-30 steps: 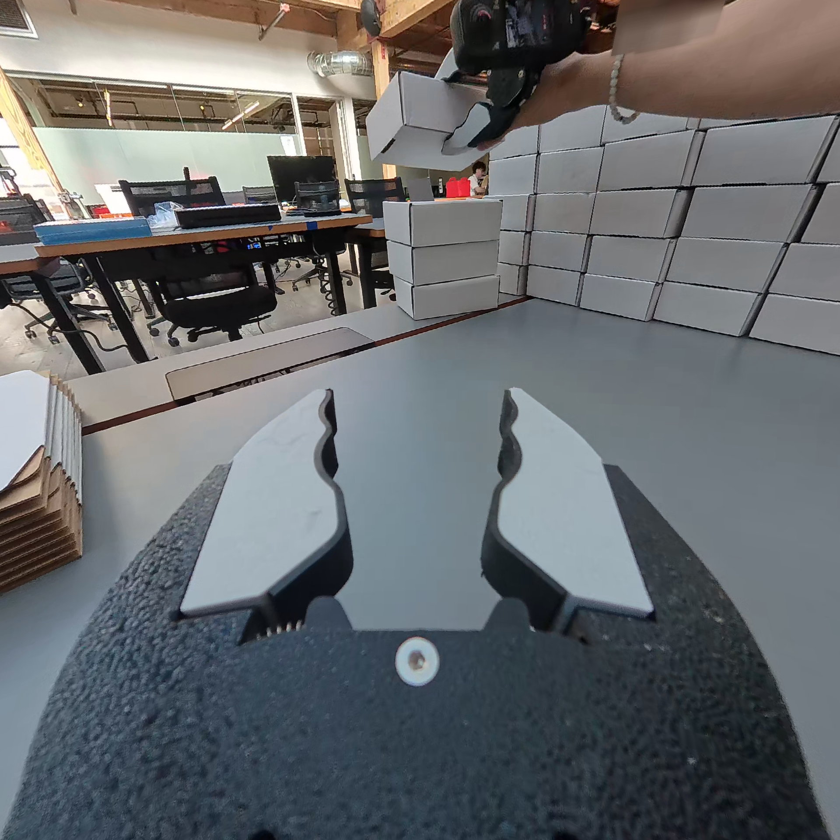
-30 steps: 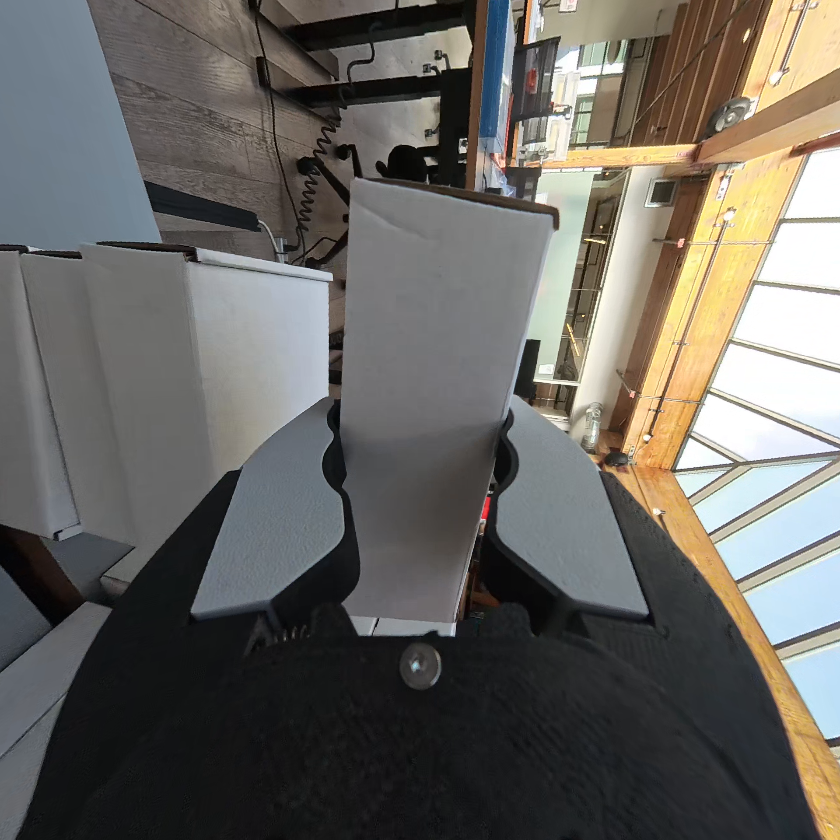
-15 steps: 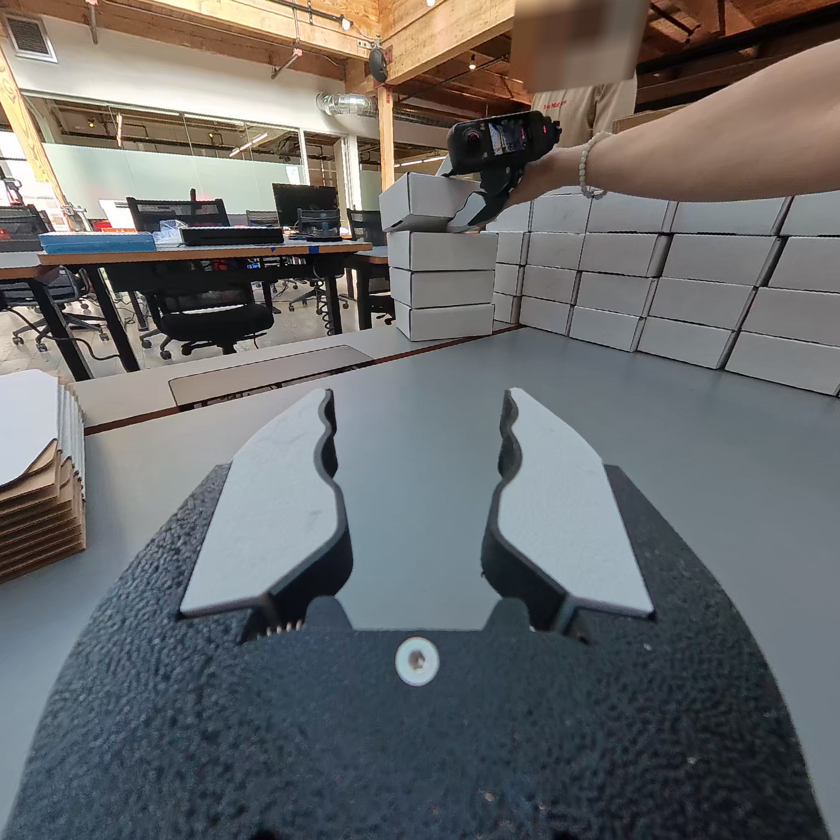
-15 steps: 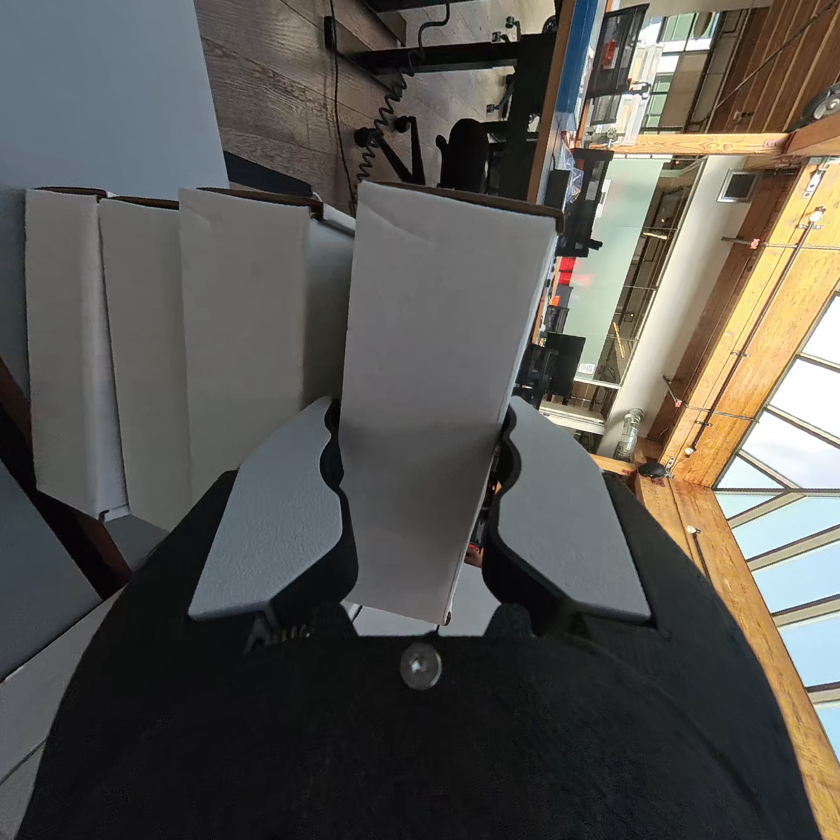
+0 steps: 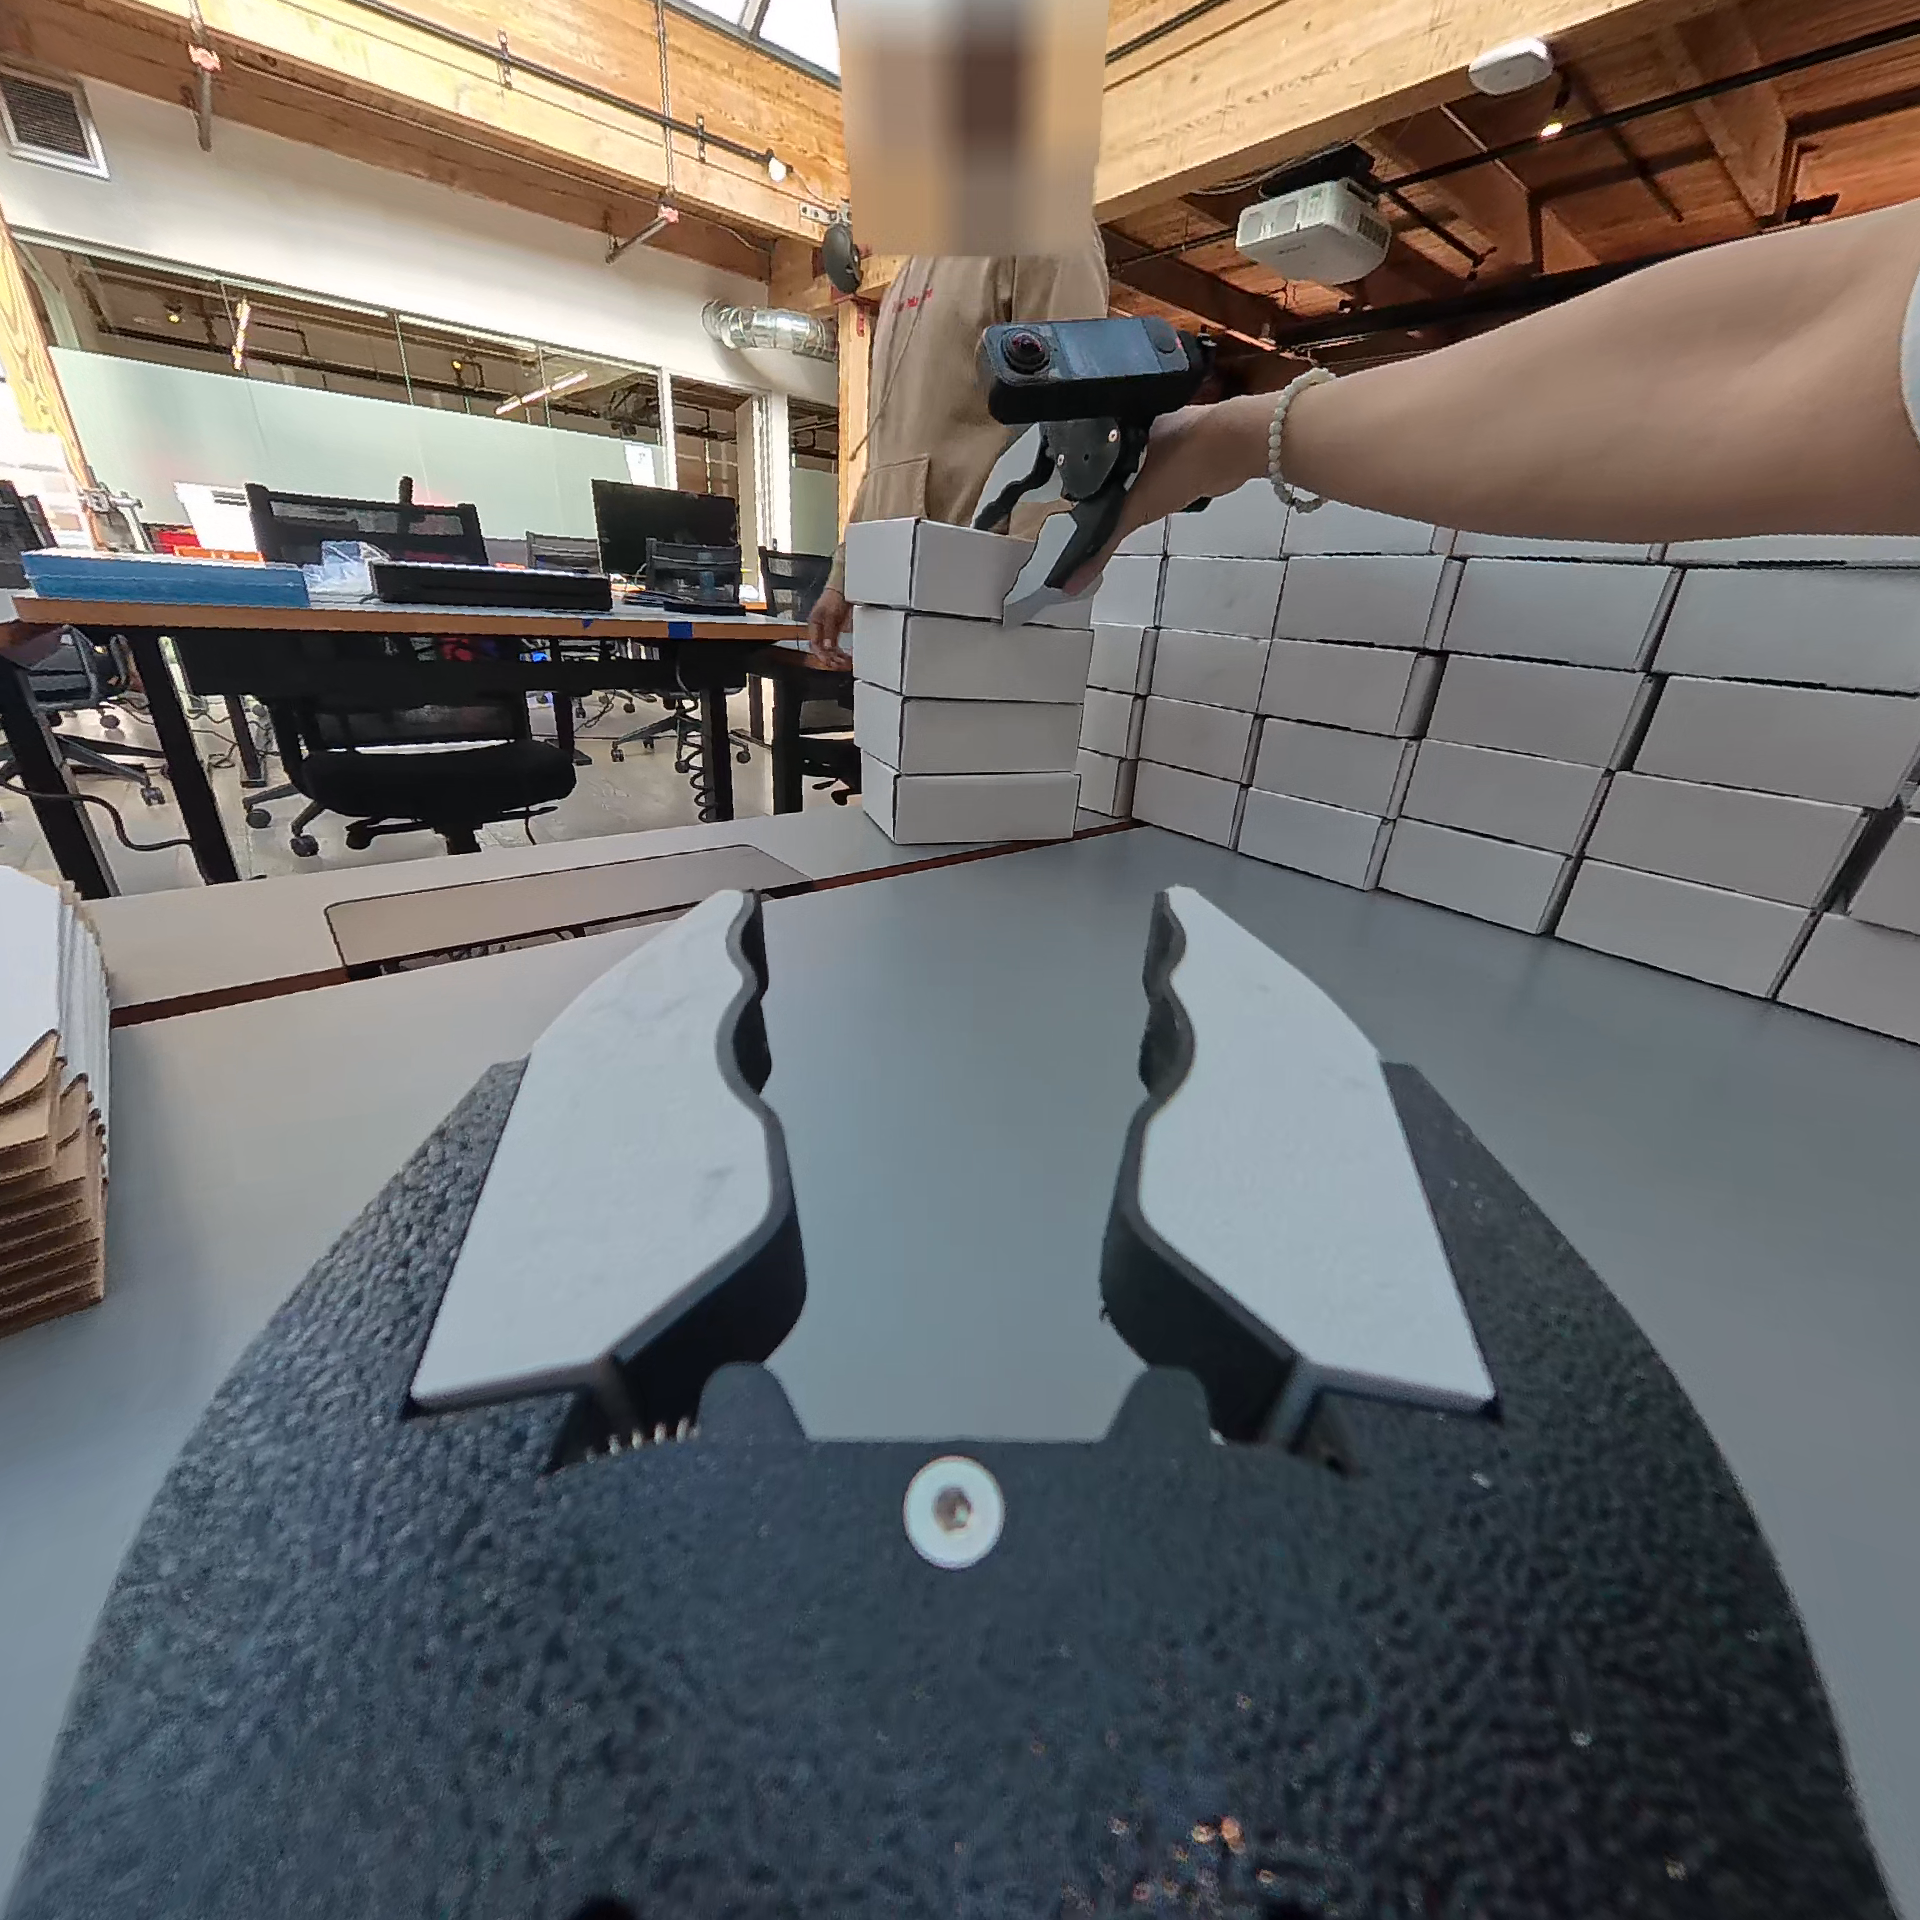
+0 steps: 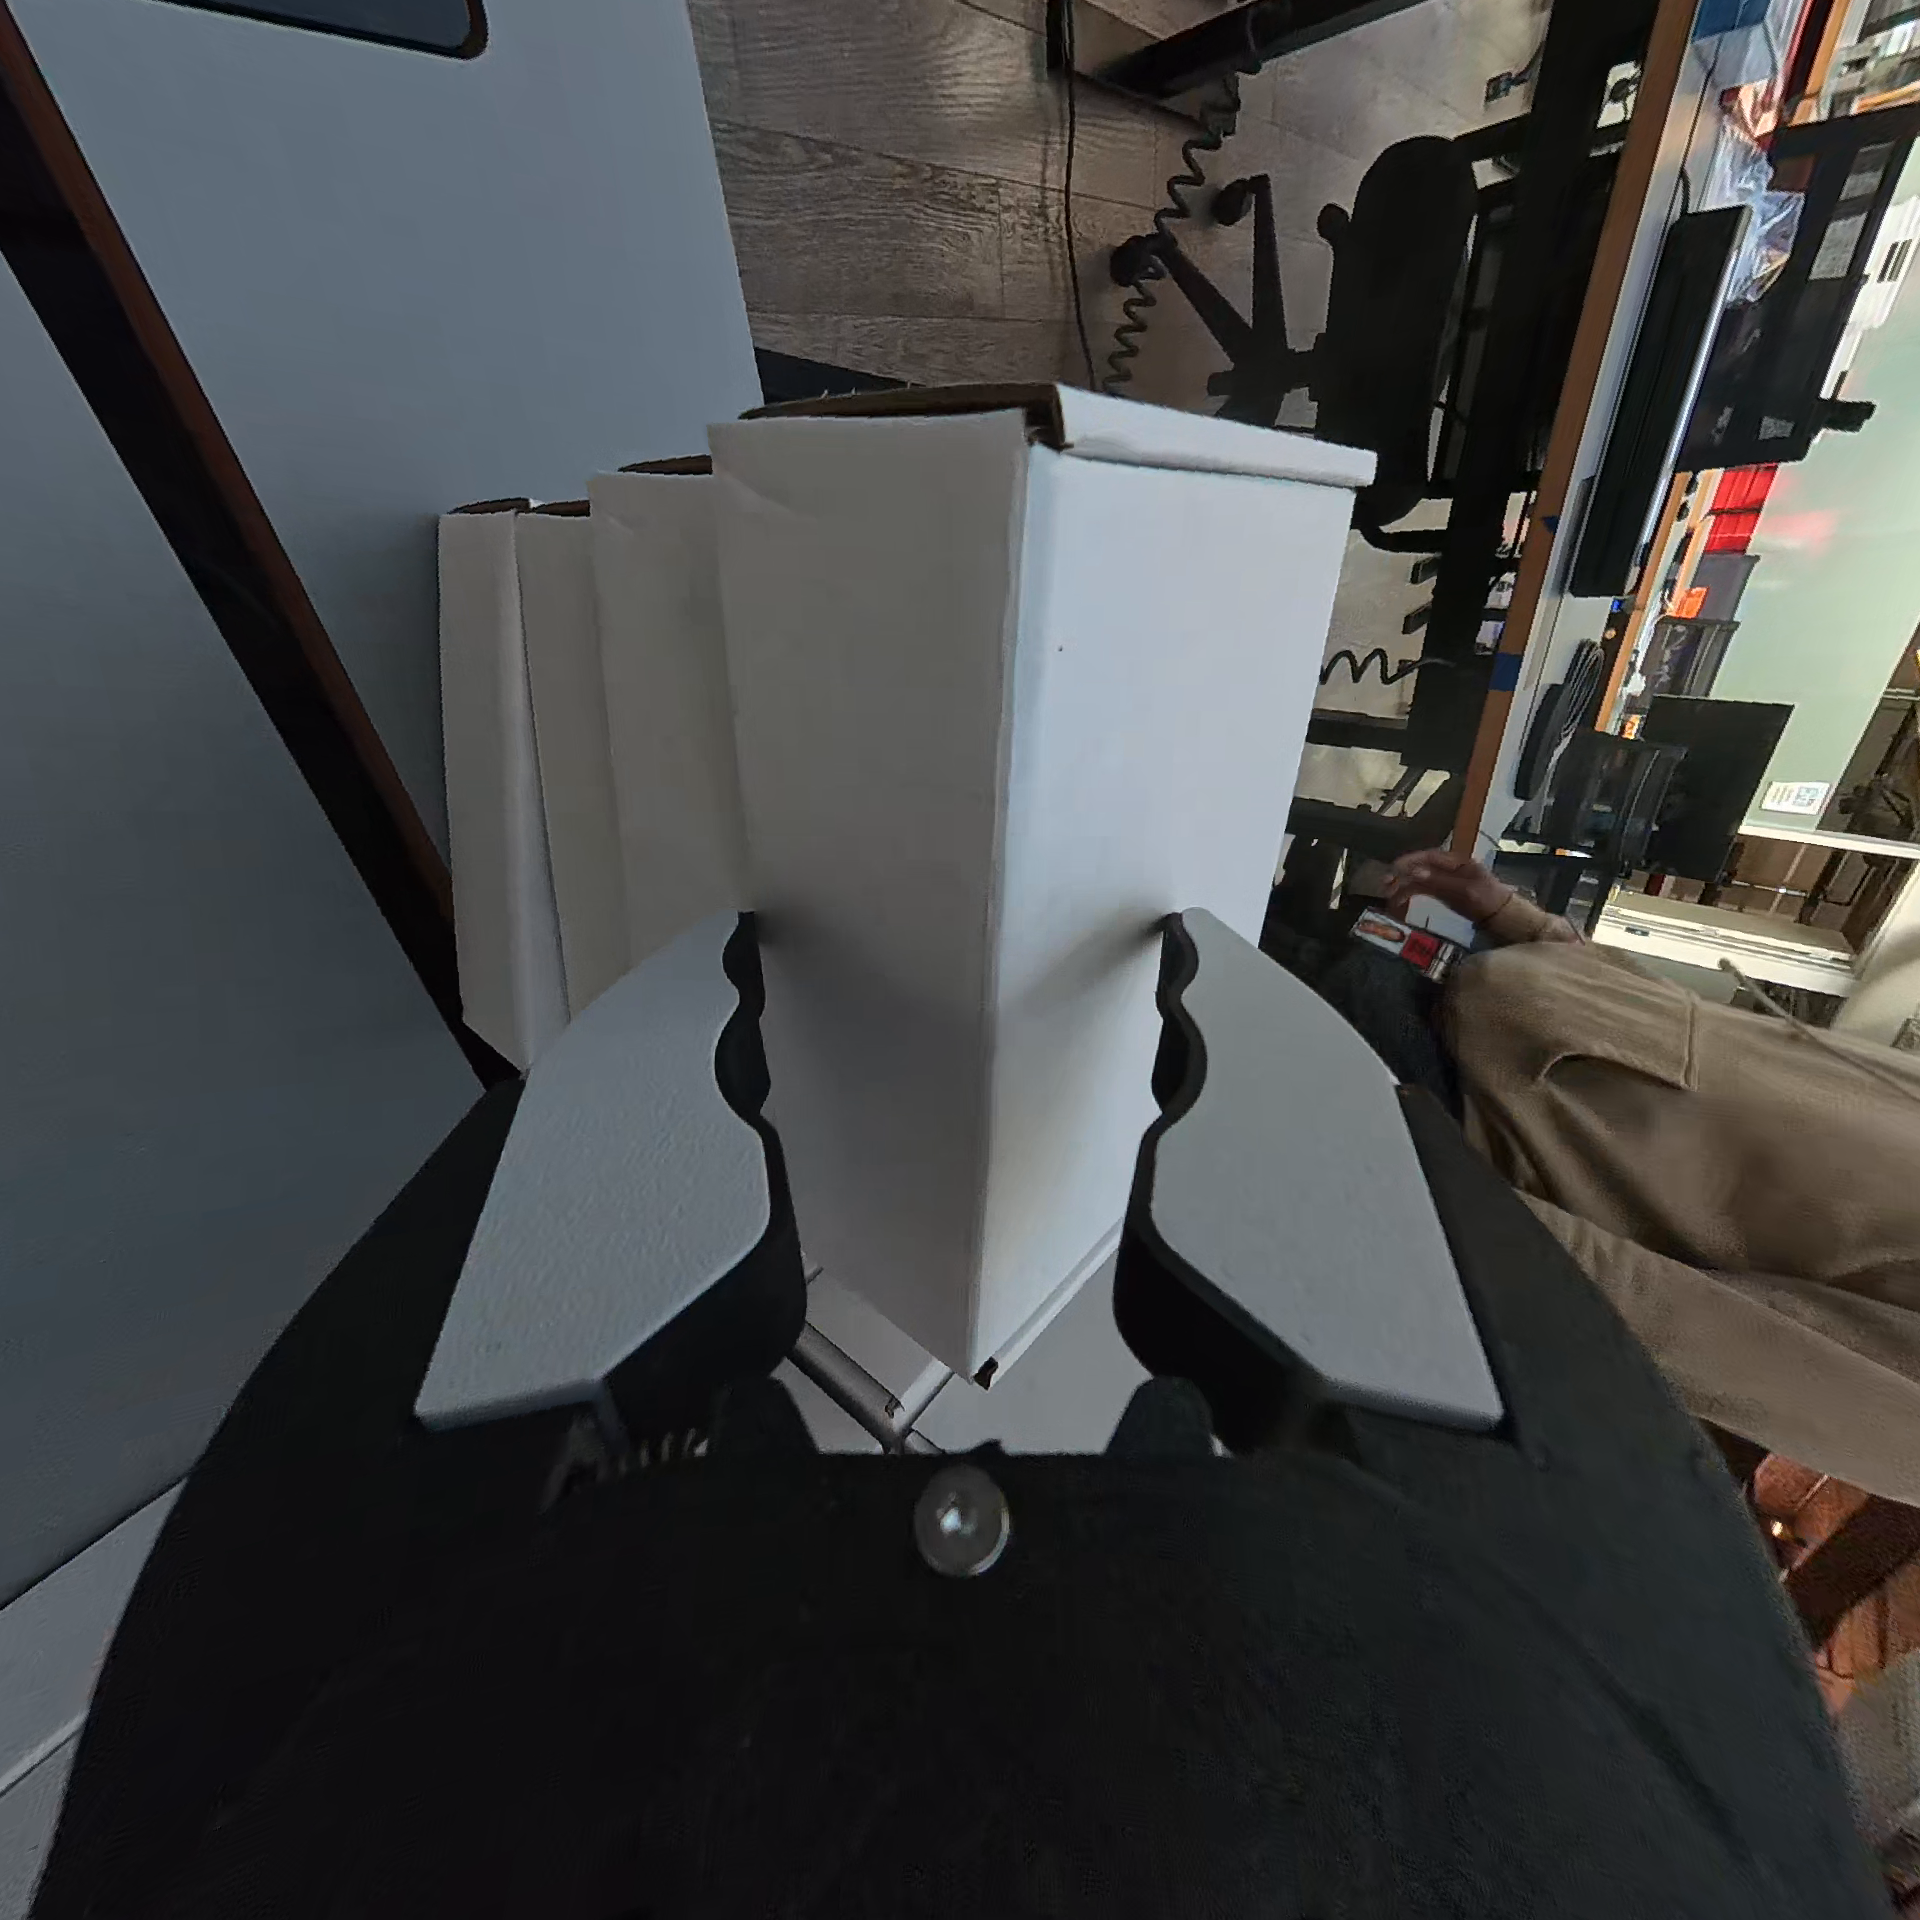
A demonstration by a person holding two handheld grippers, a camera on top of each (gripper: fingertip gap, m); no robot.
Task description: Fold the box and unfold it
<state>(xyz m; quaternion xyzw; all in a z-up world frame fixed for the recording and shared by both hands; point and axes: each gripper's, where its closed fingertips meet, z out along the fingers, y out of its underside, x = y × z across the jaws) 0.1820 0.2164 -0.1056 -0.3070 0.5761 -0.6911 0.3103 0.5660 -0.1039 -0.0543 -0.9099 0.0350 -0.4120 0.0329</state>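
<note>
A folded white box (image 6: pixel 987 779) lies on top of a stack of like boxes (image 5: pixel 966 727) at the table's far edge. It also shows in the left wrist view (image 5: pixel 930 566). My right gripper (image 6: pixel 956 935) straddles the box's near corner with its jaws spread, and the pads do not press on the box. From the left wrist view the right gripper (image 5: pixel 1039 561) sits at the top box's right end. My left gripper (image 5: pixel 956 935) is open and empty above the grey table (image 5: pixel 1455 1039).
A wall of white boxes (image 5: pixel 1507 727) runs along the table's right and back. A pile of flat cardboard blanks (image 5: pixel 47 1122) lies at the left edge. A person in a beige top (image 5: pixel 977 395) stands behind the stack. Desks and chairs stand beyond.
My right gripper carried the box down onto the stack and spread its jaws, letting go of it. The box now sits turned, corner towards the gripper. My left gripper tilted up slightly and stayed open.
</note>
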